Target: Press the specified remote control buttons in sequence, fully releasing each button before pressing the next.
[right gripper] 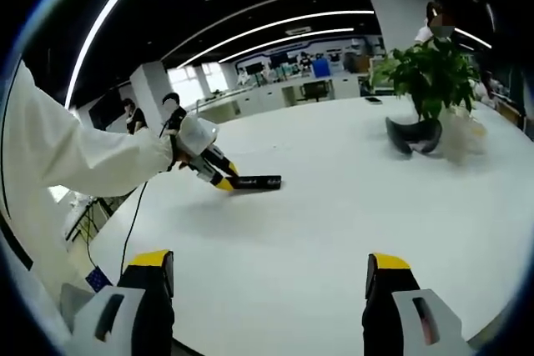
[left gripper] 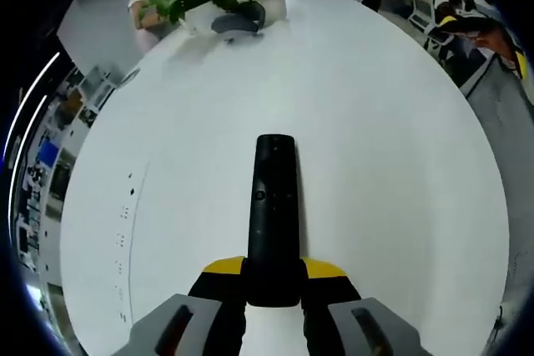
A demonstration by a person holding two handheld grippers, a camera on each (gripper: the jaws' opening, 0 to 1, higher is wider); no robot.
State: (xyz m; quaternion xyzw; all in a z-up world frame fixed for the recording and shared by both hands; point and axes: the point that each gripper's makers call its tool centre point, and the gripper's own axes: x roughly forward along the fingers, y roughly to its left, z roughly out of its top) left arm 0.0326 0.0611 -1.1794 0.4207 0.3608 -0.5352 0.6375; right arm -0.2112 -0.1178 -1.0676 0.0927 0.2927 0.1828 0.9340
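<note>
In the left gripper view my left gripper point(left gripper: 273, 285) is clamped on the near end of the slim black plastic remote control point(left gripper: 274, 206), at lower centre of the frame. The remote's long axis runs straight ahead from the jaws toward frame centre, buttons facing the camera, over the white round table point(left gripper: 400, 164).

In the right gripper view my right gripper point(right gripper: 269, 285) stands wide apart, holding nothing, at the bottom of the frame. The remote point(right gripper: 257, 182) lies well apart, left of centre, crosswise to these jaws. I judge the right gripper must travel forward and left to press.

left claw point(left gripper: 273, 283) gripping remote point(left gripper: 273, 214), white table point(left gripper: 392, 172)
</note>
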